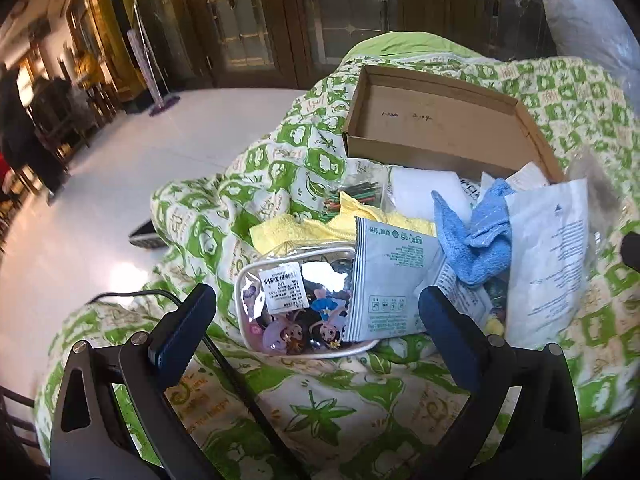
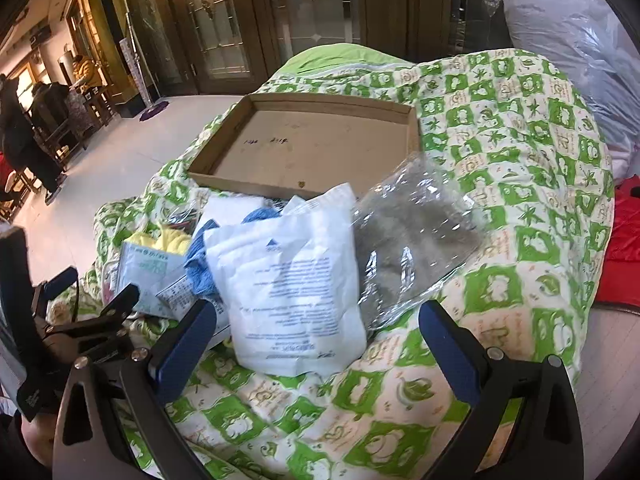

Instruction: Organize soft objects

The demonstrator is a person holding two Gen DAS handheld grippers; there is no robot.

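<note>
Hovering spread apart, left hand-held gripper (image 1: 318, 312) facing clear pouch (image 1: 296, 308), right hand-held gripper (image 2: 318, 326) gaping before white packet (image 2: 296, 292)

Bright, soft daylight throughout. Strong glare on pale glossy floor (image 1: 120, 184) and on clear plastic pouch with cartoon figures (image 1: 296, 304). Heavy fisheye bending, black vignette in corners. Slight motion blur at far left; dim wooden doors (image 2: 240, 32) behind.

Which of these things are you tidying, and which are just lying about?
Job:
blue cloth
yellow cloth
white bag
clear pouch
box

Lying about:
quilt
mop
red cloth
</note>
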